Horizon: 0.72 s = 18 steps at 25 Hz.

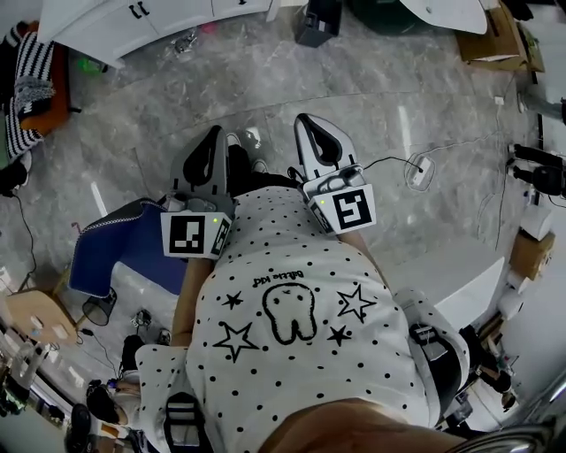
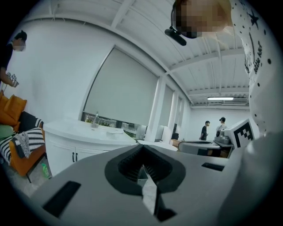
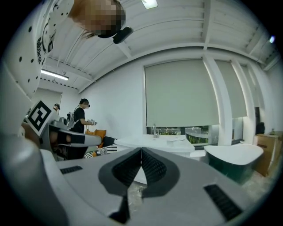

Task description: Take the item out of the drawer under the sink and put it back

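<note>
The white sink cabinet (image 1: 133,25) with black door handles stands across the marble floor, at the top left of the head view. Its countertop (image 2: 84,134) and faucet (image 2: 96,118) show ahead in the left gripper view, and its counter (image 3: 154,142) shows in the right gripper view. No drawer is open and no item shows. My left gripper (image 1: 215,134) and right gripper (image 1: 303,119) are held side by side in front of my dotted shirt, pointing toward the cabinet. Both are far from it. The left gripper (image 2: 142,148) has its tips together with nothing between them; so does the right gripper (image 3: 141,150).
An orange sofa with a striped cushion (image 1: 35,84) is at the left and a blue chair (image 1: 115,252) is near my left side. A power strip on a cable (image 1: 418,170) lies on the floor at the right. A dark green tub (image 3: 234,163) and cardboard boxes (image 1: 491,35) stand further right. Other people (image 2: 205,130) stand in the background.
</note>
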Motion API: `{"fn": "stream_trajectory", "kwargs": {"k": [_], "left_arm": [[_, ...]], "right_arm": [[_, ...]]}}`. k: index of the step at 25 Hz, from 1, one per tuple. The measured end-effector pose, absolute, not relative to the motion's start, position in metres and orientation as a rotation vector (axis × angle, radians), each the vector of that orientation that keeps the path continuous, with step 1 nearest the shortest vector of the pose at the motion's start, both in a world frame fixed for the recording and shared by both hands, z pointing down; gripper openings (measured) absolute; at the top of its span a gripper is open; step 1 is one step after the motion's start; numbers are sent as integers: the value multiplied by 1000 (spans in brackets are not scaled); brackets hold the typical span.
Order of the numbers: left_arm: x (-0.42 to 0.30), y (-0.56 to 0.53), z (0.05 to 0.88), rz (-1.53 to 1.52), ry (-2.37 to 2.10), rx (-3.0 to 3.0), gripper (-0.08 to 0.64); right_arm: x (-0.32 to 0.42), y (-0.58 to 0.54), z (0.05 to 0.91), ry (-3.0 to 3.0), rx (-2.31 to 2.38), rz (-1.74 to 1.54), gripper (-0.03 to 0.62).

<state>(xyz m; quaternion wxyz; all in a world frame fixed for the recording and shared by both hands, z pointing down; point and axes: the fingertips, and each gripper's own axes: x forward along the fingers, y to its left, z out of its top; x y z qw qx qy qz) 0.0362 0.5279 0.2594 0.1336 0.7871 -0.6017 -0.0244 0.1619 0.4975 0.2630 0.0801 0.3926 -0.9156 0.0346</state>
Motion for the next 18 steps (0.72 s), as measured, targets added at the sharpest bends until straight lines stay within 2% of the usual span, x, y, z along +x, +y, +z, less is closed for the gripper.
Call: {"fn": "stream_trajectory", "kwargs": {"k": [9, 18], "left_arm": [[-15, 471, 257, -94, -1696, 2318, -5], [-33, 459, 267, -65, -1688, 2279, -5]], "right_arm": [[125, 451, 262, -2663, 1317, 80, 12], [114, 436, 267, -2652, 1336, 118, 12]]}}
